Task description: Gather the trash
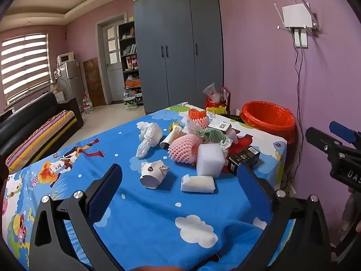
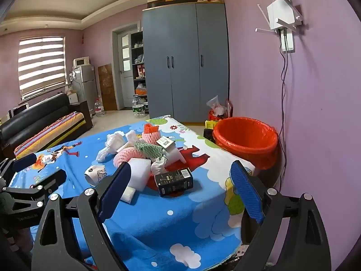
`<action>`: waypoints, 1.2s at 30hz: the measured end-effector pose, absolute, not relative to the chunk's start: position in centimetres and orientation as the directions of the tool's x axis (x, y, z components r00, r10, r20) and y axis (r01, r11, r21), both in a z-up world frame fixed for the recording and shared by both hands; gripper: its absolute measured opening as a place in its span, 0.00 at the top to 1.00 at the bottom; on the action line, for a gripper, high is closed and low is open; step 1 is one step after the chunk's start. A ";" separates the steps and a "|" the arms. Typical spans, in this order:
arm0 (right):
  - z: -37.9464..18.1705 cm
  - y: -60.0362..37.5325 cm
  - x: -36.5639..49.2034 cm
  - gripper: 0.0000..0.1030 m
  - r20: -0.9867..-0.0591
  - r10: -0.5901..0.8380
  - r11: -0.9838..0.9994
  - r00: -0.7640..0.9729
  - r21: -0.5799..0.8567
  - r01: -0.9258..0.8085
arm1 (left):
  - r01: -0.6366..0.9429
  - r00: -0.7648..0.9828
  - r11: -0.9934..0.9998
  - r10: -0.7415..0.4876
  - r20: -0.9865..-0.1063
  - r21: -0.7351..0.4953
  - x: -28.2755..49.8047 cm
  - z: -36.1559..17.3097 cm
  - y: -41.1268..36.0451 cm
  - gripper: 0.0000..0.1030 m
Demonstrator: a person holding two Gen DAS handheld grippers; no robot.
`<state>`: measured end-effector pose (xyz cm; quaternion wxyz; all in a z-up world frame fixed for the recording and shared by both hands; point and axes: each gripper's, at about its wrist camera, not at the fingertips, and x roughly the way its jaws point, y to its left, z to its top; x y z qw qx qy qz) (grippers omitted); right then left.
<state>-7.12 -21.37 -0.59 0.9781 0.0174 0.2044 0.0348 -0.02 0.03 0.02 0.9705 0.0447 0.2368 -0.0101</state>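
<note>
Both grippers hang over the near edge of the cartoon-print tablecloth (image 1: 144,221), and neither is holding anything: the left gripper (image 1: 180,180) has its jaws spread wide, same deal with the right gripper (image 2: 180,180). The trash pile (image 1: 198,140) sits mid-table: foam fruit nets, white foam blocks, a crushed paper cup (image 1: 153,174), a black box (image 2: 174,181). The orange-lined bin (image 2: 246,140) stands just past the table's far right corner.

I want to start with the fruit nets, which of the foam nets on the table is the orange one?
The orange foam net is the one standing at the far end of the pile, toward the wardrobe. The other, the pink foam net, lies nearer the grippers.
</note>
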 end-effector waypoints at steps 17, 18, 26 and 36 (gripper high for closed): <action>-0.8 -21.0 -7.2 0.18 -0.395 0.093 0.995 0.914 0.058 -0.076 | 0.043 0.882 0.996 -0.001 -0.471 0.078 0.0 -0.8 0.3 0.04; -0.8 -21.0 -7.2 0.18 -0.395 0.093 0.995 0.914 0.058 -0.076 | 0.044 0.882 0.996 -0.002 -0.471 0.078 0.0 -0.9 0.3 0.04; -0.9 -20.9 -7.3 0.18 -0.398 0.097 0.995 0.912 0.064 -0.078 | 0.045 0.881 0.996 -0.004 -0.473 0.076 -0.1 -0.6 0.3 0.04; -1.0 -20.8 -7.3 0.18 -0.400 0.100 0.994 0.911 0.069 -0.079 | 0.046 0.880 0.996 -0.006 -0.475 0.074 -0.1 -0.7 0.3 0.04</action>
